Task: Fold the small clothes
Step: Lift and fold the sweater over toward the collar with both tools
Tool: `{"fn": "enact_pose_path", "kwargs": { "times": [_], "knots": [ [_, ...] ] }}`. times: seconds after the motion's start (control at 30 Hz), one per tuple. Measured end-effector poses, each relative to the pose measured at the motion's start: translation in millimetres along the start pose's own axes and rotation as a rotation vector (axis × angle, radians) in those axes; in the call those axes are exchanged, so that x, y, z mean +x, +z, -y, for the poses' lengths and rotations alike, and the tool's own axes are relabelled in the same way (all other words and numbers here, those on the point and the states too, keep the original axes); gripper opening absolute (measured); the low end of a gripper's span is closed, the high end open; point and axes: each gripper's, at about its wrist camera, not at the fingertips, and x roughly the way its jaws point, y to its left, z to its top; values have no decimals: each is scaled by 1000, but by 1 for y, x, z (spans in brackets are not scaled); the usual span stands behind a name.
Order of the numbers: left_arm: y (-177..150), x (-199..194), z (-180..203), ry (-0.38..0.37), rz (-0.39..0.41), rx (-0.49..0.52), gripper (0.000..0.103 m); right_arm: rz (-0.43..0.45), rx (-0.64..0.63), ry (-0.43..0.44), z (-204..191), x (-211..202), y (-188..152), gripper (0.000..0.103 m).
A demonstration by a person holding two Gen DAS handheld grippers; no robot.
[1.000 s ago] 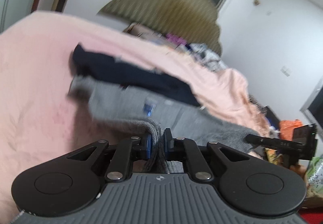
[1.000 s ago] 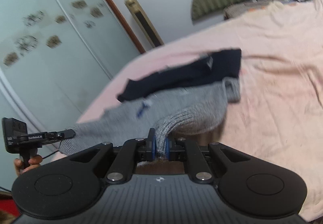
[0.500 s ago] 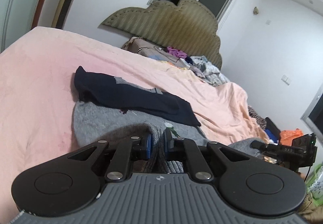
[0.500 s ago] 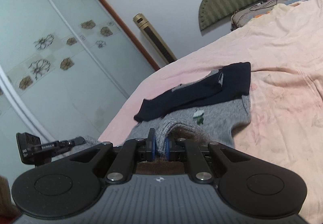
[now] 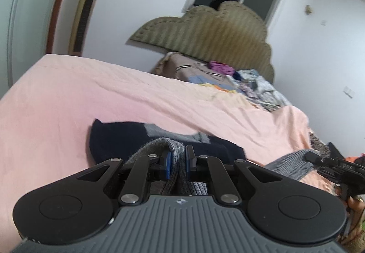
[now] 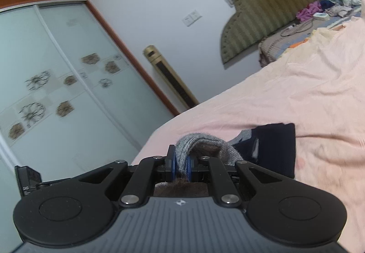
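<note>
A grey knit garment (image 5: pixel 159 145) is pinched in my left gripper (image 5: pixel 178 161), which is shut on its edge. My right gripper (image 6: pixel 181 165) is shut on another part of the same grey garment (image 6: pixel 200 141). The cloth is lifted and bunched over both sets of jaws. In the left wrist view a ribbed grey part (image 5: pixel 289 164) runs to the right gripper (image 5: pixel 330 165) at the right edge. A dark navy garment (image 5: pixel 118 138) lies on the pink bed sheet (image 5: pixel 68 97) just beyond; it also shows in the right wrist view (image 6: pixel 273 145).
A pile of mixed clothes (image 5: pixel 251 84) lies by the padded olive headboard (image 5: pixel 216 31). A gold tower fan (image 5: pixel 86 11) stands by the wall. Sliding wardrobe doors (image 6: pixel 45 84) stand beside the bed. The left gripper's body (image 6: pixel 27 177) shows at the right wrist view's left edge.
Both grippers have lifted the grey garment's held edge and carried it forward over the rest. Less of the flat grey cloth shows now, and the navy garment sits right behind the jaws.
</note>
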Motion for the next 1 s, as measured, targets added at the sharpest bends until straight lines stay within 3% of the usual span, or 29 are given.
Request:
{"fn": "enact_pose_path", "kwargs": {
  "times": [0.4,0.63,0.8,0.9,0.97,1.0],
  "knots": [
    [49,131,-38,190,-113,-30,13,-45,52,-131,55,102,29,9],
    [51,202,-65,289,-191,-59,13,-103,85,-226,89,160,31,9],
    [48,231,-72,338,-218,-41,13,-137,101,-278,103,187,29,10],
    [48,243,-77,356,-234,-55,20,-154,130,-307,112,199,28,11],
    [47,249,-86,357,-249,-102,32,-170,142,-317,118,207,27,13],
    [48,250,-93,356,-250,-139,45,-178,146,-323,120,211,28,14]
  ]
}}
